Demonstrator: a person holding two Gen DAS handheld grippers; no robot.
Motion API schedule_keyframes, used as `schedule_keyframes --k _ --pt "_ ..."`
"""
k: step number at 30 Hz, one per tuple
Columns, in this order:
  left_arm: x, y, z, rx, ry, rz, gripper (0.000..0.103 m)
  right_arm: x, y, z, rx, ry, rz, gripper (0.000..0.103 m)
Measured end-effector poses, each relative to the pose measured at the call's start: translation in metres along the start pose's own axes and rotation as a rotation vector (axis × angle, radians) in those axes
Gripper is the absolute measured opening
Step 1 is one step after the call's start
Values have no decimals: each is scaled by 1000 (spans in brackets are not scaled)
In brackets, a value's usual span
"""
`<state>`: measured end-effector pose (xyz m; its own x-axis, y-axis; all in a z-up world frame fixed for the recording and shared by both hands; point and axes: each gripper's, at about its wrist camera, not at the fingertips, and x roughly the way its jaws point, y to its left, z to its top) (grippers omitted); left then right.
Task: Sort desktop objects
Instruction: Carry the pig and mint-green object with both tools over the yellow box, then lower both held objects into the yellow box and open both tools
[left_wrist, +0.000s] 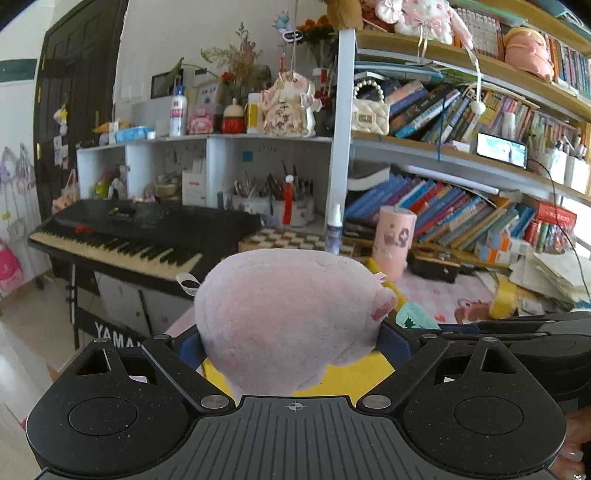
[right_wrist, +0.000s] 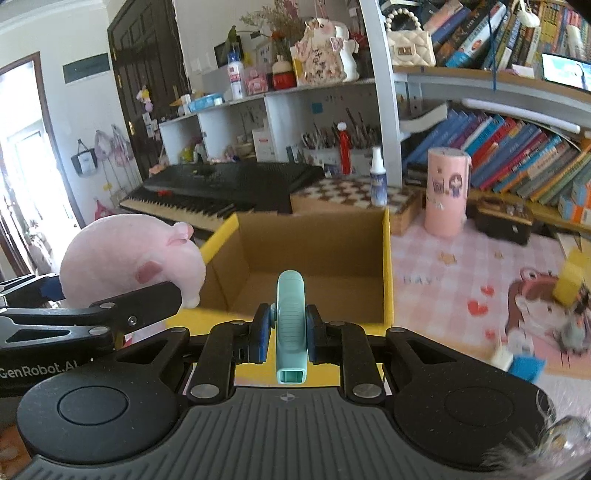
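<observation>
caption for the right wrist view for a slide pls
Right claw shut on a teal tool before an open cardboard box, left claw gripping a pink plush toy alongside.

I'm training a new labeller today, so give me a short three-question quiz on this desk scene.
1. True or false: the left gripper holds the pink plush toy.
2. What does the right gripper clamp? A) spray bottle B) teal tool C) book
3. What open container sits just ahead of both grippers?

Key: 1 true. 2 B. 3 the cardboard box with yellow edges, which looks empty.
</observation>
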<state>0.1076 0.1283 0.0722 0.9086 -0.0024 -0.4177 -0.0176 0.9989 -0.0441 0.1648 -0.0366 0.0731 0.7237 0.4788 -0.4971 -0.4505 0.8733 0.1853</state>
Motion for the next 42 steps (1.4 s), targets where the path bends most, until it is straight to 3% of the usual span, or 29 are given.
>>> schedule_keyframes --k 19,36,42 --pt "92 -17 14 58 105 48 94 95 -53 46 -82 61 17 18" --pt "158 -22 -9 77 358 50 94 193 -56 59 -304 299 139 18" --pt "157 -16 -17 -47 403 51 94 209 -47 55 -403 392 178 17"
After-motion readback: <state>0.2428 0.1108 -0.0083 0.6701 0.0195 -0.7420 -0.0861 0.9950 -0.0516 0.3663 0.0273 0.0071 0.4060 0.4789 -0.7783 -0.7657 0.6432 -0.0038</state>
